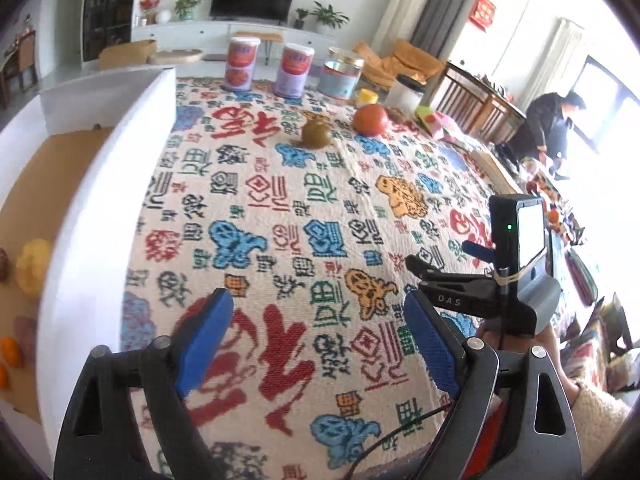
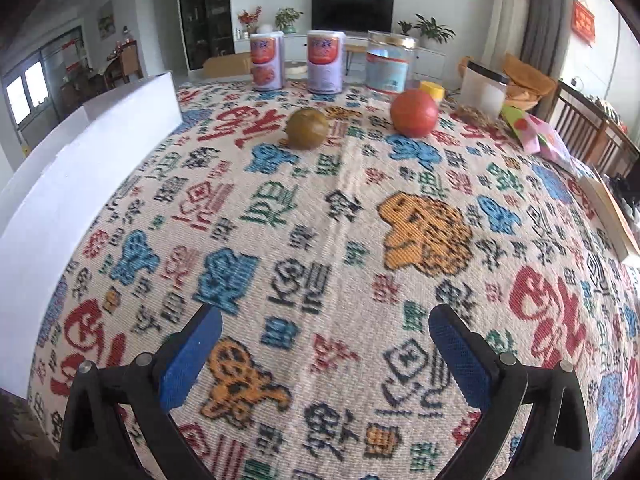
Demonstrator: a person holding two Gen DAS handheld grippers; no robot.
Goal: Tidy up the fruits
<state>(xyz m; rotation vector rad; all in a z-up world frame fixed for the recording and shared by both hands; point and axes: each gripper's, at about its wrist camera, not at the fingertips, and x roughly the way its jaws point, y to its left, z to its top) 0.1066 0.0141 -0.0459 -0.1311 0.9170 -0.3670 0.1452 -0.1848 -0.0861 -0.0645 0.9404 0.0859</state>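
Note:
Two fruits lie far back on the patterned tablecloth: an olive-brown round fruit (image 1: 317, 133) (image 2: 307, 128) and, to its right, a red-orange round fruit (image 1: 370, 119) (image 2: 413, 113). My left gripper (image 1: 318, 332) hangs open over bare cloth near the front, with nothing between its blue pads. My right gripper (image 2: 326, 344) is open too, also empty, well short of both fruits. A white box (image 1: 92, 216) (image 2: 80, 168) stands at the left; in the left wrist view its brown floor holds a yellow fruit (image 1: 34, 266) and some orange and dark pieces.
Along the table's far edge stand two printed cans (image 2: 267, 63) (image 2: 325, 61), a clear jar (image 2: 391, 63), a yellow lid (image 2: 432, 90) and a white container (image 2: 483, 90). The other gripper's camera unit (image 1: 516, 256) shows at the right of the left wrist view. A person (image 1: 554, 120) bends far right.

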